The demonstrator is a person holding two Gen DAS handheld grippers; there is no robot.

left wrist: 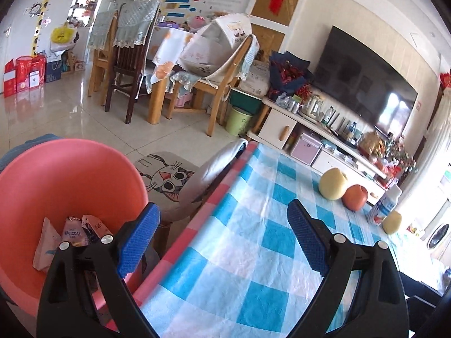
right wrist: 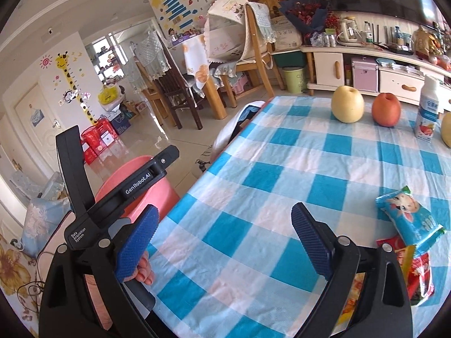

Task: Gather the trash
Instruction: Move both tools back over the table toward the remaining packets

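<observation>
A pink bin point(left wrist: 64, 174) stands beside the table's left edge and holds several wrappers point(left wrist: 73, 232). My left gripper point(left wrist: 222, 233) is open and empty, over the table edge next to the bin. My right gripper point(right wrist: 222, 233) is open and empty above the blue checked tablecloth point(right wrist: 282, 169). A blue snack wrapper point(right wrist: 408, 219) and a red wrapper point(right wrist: 417, 270) lie on the cloth to the right of my right gripper. The left gripper's body point(right wrist: 124, 188) shows in the right wrist view, above the bin point(right wrist: 157, 194).
A yellow pear point(right wrist: 347, 103), a red apple point(right wrist: 386, 109) and a white drink bottle point(right wrist: 428, 109) stand at the table's far side. A cat-print stool point(left wrist: 169, 180) sits beyond the bin. Chairs, a TV cabinet and a green bin stand further back.
</observation>
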